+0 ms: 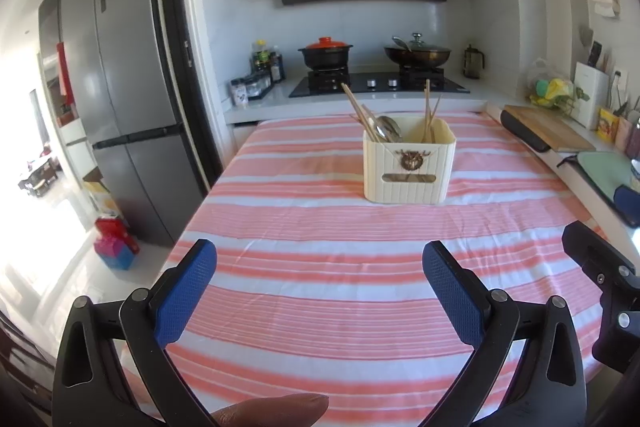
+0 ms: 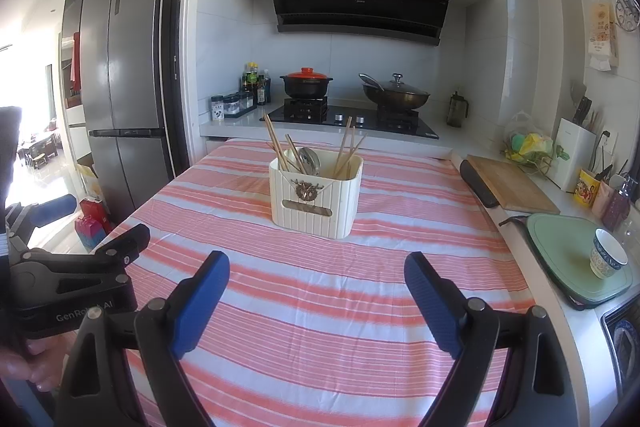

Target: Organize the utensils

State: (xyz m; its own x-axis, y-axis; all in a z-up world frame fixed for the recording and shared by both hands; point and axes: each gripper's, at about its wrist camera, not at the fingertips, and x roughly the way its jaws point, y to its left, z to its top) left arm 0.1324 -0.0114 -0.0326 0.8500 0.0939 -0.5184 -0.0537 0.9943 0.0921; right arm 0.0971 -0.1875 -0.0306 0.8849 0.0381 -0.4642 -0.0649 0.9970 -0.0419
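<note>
Cream ribbed plastic holder [image 1: 409,163] stands mid-worktop on pink-striped cloth [image 1: 320,291], wooden chopsticks [image 1: 356,109] and metal spoon [image 1: 390,129] upright inside. Left claw [image 1: 320,259] spread wide, blue textured pads bare. Right claw [image 2: 316,271] likewise spread, holding nothing. Wooden board [image 2: 510,183], patterned bowl [image 2: 608,255] off right.

Ribbed, seemingly plastic holder [image 2: 316,197], wooden chopsticks [image 2: 276,142], striped cloth [image 2: 320,287].
</note>
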